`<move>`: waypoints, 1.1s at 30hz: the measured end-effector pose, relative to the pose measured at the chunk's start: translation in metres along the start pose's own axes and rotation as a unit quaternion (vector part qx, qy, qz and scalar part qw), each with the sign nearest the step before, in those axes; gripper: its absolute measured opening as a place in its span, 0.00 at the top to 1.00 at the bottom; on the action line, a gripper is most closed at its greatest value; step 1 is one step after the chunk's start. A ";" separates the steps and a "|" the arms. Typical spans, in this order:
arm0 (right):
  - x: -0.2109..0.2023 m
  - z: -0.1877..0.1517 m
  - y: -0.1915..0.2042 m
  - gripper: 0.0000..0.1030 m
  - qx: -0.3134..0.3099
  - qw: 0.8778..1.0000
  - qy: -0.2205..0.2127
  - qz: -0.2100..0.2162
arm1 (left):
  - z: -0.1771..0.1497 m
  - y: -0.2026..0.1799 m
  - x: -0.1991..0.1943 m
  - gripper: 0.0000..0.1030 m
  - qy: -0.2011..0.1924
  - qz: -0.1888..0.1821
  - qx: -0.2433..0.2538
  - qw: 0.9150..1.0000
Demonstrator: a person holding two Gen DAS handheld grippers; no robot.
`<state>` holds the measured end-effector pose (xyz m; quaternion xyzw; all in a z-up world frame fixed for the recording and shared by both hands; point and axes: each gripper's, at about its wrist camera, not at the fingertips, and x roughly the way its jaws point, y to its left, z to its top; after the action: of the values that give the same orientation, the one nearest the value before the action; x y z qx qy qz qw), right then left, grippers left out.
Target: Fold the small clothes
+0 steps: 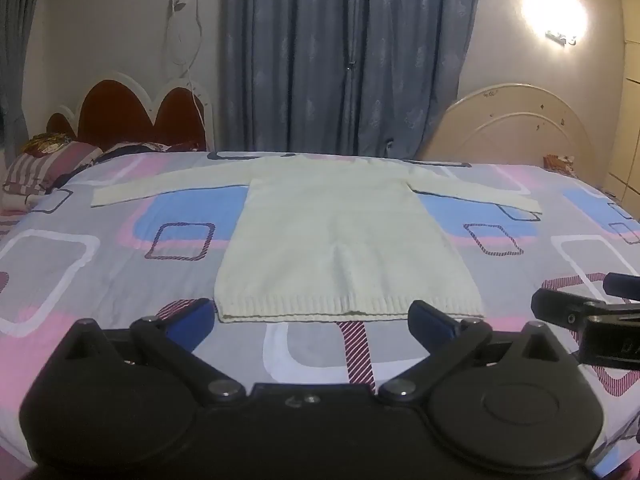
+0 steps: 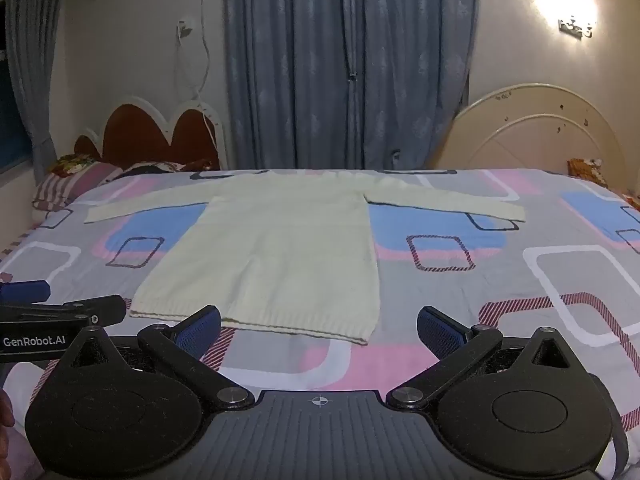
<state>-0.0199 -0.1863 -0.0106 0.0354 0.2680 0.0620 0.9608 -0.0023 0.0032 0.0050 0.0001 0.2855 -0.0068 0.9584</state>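
In the left wrist view, a cream knitted sweater lies flat in the middle of the frame on a bed covered with a grey, pink and blue sheet of rounded squares. Both sleeves are spread out sideways toward the left and right of the frame, and the ribbed hem is the edge nearest the camera, low in the centre. The left gripper fills the bottom of the frame with its 2 blue-padded fingers wide apart and nothing between them; the pads sit just short of the hem's 2 corners and do not seem to touch it, though the angle makes that hard to judge. At the right edge, part of the right gripper shows. Grey-blue curtains hang in the upper centre, a lit wall lamp glows at upper right, and a red headboard stands at middle left.

In the right wrist view, the sweater sits left of centre, hem nearest the camera. The right gripper has its jaws spread wide and empty; its left pad overlaps the hem in the picture, while the right pad lies over bare sheet. The left gripper's black body, marked GenRobot.AI, enters at the left edge.
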 end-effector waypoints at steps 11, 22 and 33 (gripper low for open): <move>0.002 0.001 0.007 0.00 -0.005 1.000 -0.002 0.000 | 0.000 0.000 -0.006 0.00 -0.006 0.005 -0.007 1.000; 0.004 0.001 0.011 0.00 -0.005 1.000 -0.002 0.000 | -0.001 0.001 -0.005 0.00 -0.003 0.006 -0.008 1.000; 0.005 0.001 0.010 0.00 0.001 1.000 -0.003 -0.003 | -0.001 0.000 -0.003 0.00 -0.004 0.003 -0.005 1.000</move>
<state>-0.0157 -0.1753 -0.0112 0.0358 0.2655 0.0587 0.9616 -0.0051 0.0033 0.0053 -0.0039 0.2813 -0.0022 0.9596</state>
